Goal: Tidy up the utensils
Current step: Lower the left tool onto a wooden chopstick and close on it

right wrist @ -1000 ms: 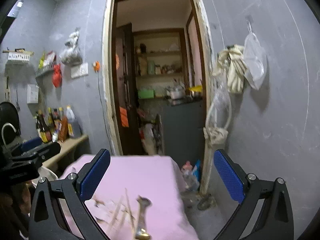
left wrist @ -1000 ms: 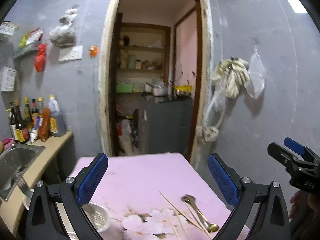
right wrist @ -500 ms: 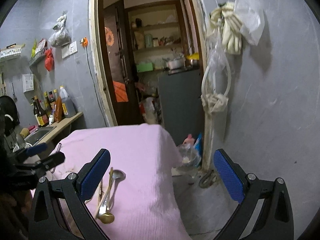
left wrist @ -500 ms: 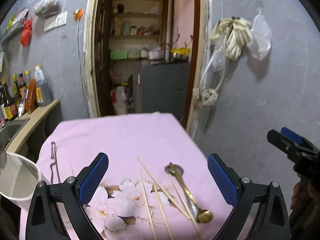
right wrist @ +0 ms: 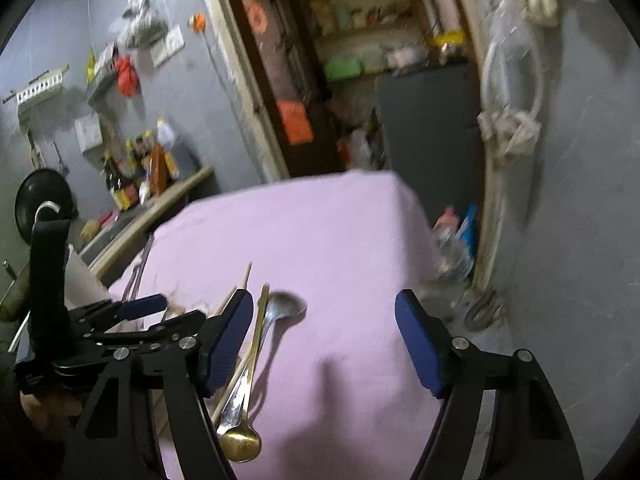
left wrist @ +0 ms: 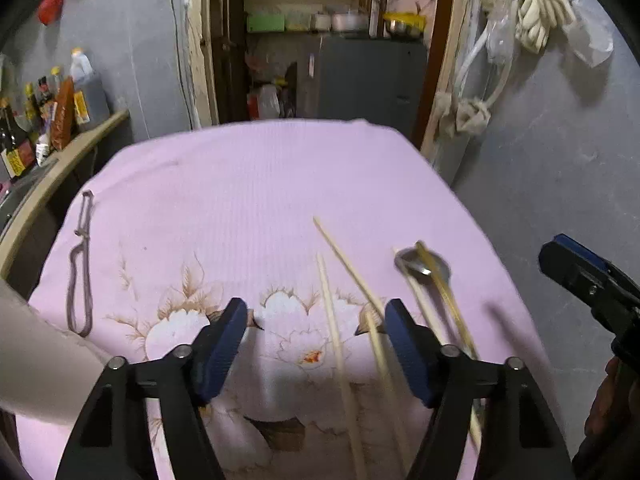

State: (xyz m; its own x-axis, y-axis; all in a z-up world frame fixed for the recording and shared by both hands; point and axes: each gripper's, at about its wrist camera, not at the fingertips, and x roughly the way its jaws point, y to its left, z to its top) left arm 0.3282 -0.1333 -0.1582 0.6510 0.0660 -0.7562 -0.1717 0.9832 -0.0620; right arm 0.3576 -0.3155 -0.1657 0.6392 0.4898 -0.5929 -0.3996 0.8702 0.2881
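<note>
Utensils lie on a pink flowered cloth (left wrist: pixel 248 200). Several wooden chopsticks (left wrist: pixel 334 328) lie right of the middle. A silver spoon (left wrist: pixel 422 266) and a gold spoon (left wrist: pixel 452 304) lie crossed beside them; the right wrist view shows the silver spoon (right wrist: pixel 280 308) and the gold spoon (right wrist: pixel 240 444). A metal peeler (left wrist: pixel 80 272) lies at the cloth's left side. My left gripper (left wrist: pixel 316 344) is open and empty, low over the flower print. My right gripper (right wrist: pixel 324 344) is open and empty, just right of the spoons. A white cup (left wrist: pixel 36 360) stands at the left edge.
A counter with sauce bottles (left wrist: pixel 52 112) and a sink runs along the left. An open doorway (left wrist: pixel 320 40) to a pantry is behind the table. A grey wall (left wrist: pixel 560 160) with hanging bags and hose stands close on the right. Bottles (right wrist: pixel 452 240) lie on the floor.
Both grippers have tilted down and moved closer over the cloth. The utensils now fill more of both views. The peeler and spoons have not moved.
</note>
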